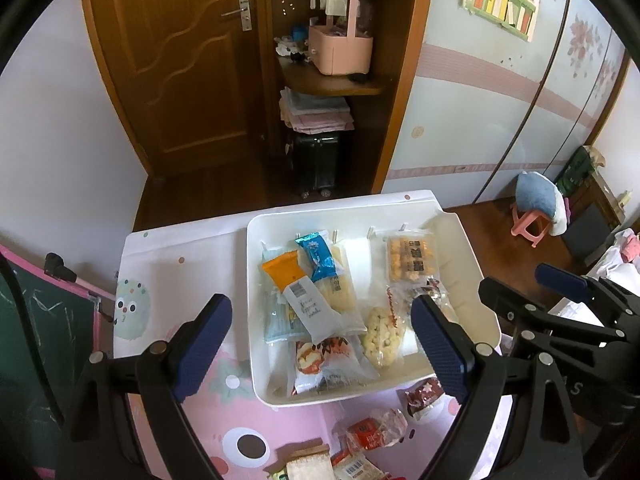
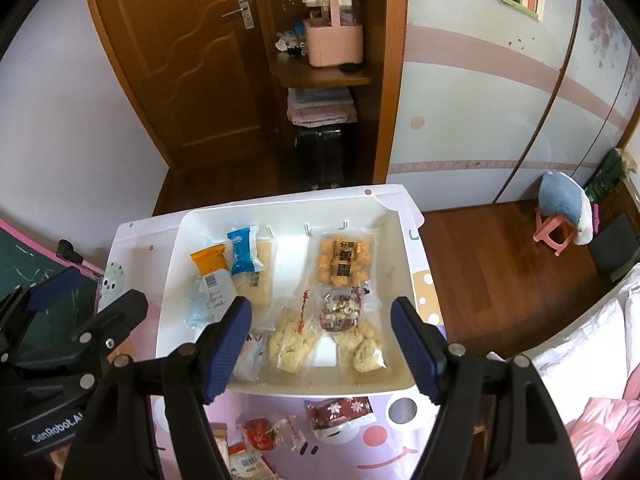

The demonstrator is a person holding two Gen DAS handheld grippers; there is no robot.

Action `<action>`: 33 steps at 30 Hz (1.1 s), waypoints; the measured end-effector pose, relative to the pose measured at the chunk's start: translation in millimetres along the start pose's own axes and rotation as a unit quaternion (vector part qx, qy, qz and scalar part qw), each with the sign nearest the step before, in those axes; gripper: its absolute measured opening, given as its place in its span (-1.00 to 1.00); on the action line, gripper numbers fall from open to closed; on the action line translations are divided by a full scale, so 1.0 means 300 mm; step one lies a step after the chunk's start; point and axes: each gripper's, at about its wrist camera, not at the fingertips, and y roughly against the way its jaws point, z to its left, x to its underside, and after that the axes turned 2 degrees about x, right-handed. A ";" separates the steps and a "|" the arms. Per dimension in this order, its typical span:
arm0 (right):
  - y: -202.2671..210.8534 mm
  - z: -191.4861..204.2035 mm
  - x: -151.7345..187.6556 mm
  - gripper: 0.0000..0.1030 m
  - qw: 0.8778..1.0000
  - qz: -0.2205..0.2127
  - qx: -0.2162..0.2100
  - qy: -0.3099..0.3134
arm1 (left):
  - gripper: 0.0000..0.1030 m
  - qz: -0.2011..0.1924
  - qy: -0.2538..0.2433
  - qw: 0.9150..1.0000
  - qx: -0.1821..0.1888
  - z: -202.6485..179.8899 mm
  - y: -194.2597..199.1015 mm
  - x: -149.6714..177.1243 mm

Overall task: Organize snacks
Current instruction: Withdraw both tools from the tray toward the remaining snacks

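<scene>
Left wrist view: the left gripper (image 1: 320, 332) hangs above a white tray (image 1: 256, 280) on a pink cartoon-print table (image 1: 168, 248), its two blue-padded fingers (image 1: 206, 344) spread wide with nothing between them. The right gripper (image 2: 320, 344) hovers beside it, also over the tray, its jaws equally wide apart and empty. In the tray, about eight snack packets can be counted, though some overlap: one orange-topped packet (image 1: 286, 272) lying across one blue packet (image 1: 320, 260), one clear pack of golden puffs (image 2: 344, 260) toward the far right, two clear bags of pale popcorn-like pieces (image 2: 290, 346), one dark red mixed-candy bag (image 2: 340, 312) resting on them, one pale wafer pack (image 2: 258, 284) under the blue packet, and one red-and-white wrapped cake (image 1: 324, 360) at the near edge. On the table just in front of the tray lie loose snacks: one brown flower-print packet (image 2: 340, 412), one red-labelled clear packet (image 2: 266, 432), and at least two barcode-labelled packs (image 2: 246, 464) partly cut off by the frame edge.
</scene>
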 end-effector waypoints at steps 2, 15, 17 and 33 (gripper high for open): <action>0.023 -0.003 0.011 0.41 1.000 -0.004 -0.002 0.001 | 0.76 -0.003 0.000 1.000 -0.001 -0.006 0.024 0.011; 0.161 -0.018 0.160 0.41 1.000 -0.008 -0.018 0.023 | 0.76 -0.026 -0.009 1.000 0.000 -0.047 0.201 0.154; 0.175 -0.019 0.195 0.41 0.999 -0.006 -0.020 0.027 | 0.76 -0.026 -0.009 1.000 0.002 -0.045 0.222 0.198; 0.102 0.009 0.585 0.41 0.994 0.073 -0.063 0.044 | 0.76 0.007 0.031 0.999 0.017 0.010 0.219 0.604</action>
